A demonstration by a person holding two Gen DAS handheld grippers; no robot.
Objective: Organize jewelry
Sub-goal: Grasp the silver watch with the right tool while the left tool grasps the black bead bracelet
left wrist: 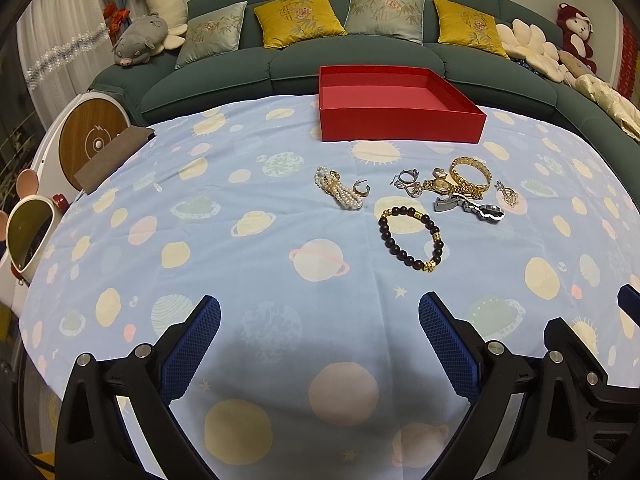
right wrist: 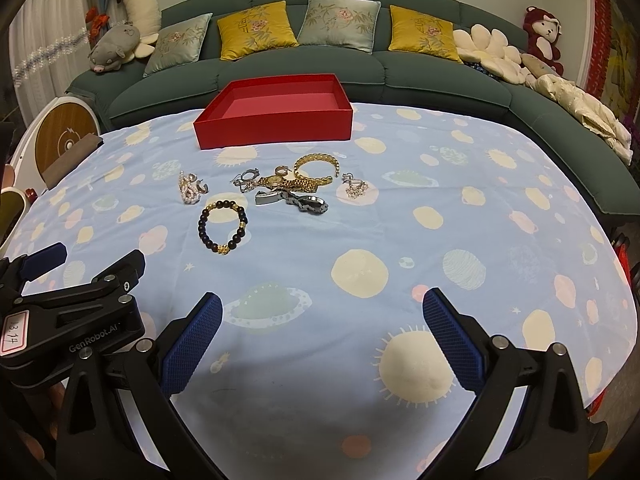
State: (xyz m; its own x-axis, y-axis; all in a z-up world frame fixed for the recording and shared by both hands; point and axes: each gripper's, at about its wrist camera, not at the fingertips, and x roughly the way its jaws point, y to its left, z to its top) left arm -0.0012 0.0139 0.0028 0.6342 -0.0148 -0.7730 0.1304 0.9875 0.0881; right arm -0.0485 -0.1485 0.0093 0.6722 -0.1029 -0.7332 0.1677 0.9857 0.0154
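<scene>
Fingers (left wrist: 204,332) of both grippers spread wide and empty above the counter (left wrist: 240,272); reach toward twelve o'clock for the dark bead bracelet (left wrist: 411,237), short of the red box (left wrist: 400,123), pinching one side of the loop.

Both grippers hang side by side, low over the near part of the table, fingers pointing forward. The left gripper (left wrist: 319,340) has its jaws spread wide — blue ribbed pads (left wrist: 192,348) angled outward, nothing between them. The right gripper (right wrist: 322,340) stands just as wide, gripping nothing. In the right wrist view the left gripper's black body fills the lower left of the frame, close beside the right one — a fingertip shows beneath it.
</scene>
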